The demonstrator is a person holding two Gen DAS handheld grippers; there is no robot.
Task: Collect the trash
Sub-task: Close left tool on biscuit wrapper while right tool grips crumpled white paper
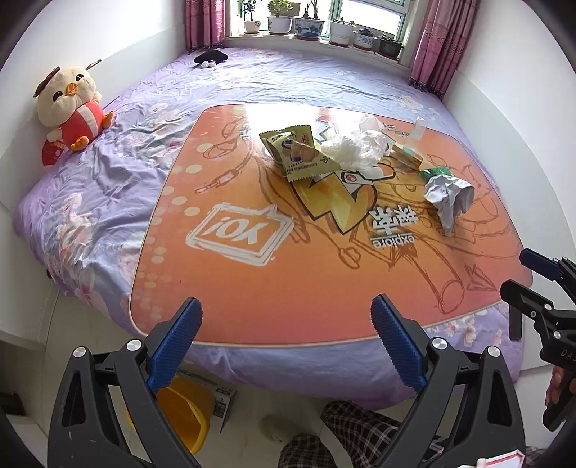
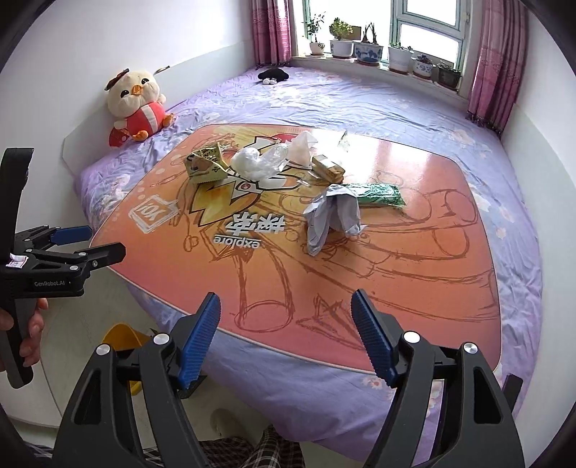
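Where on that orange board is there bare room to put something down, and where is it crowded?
The near half of the orange board is bare, from the "explore" lettering to the near edge, as is its right side beyond the green wrapper. The far middle is crowded: yellow snack packets, clear plastic, crumpled grey bag.

Bright daylight from the window [image 1: 360, 14]; glare on the tabletop [image 1: 252, 111]; fisheye bending, dark corners.
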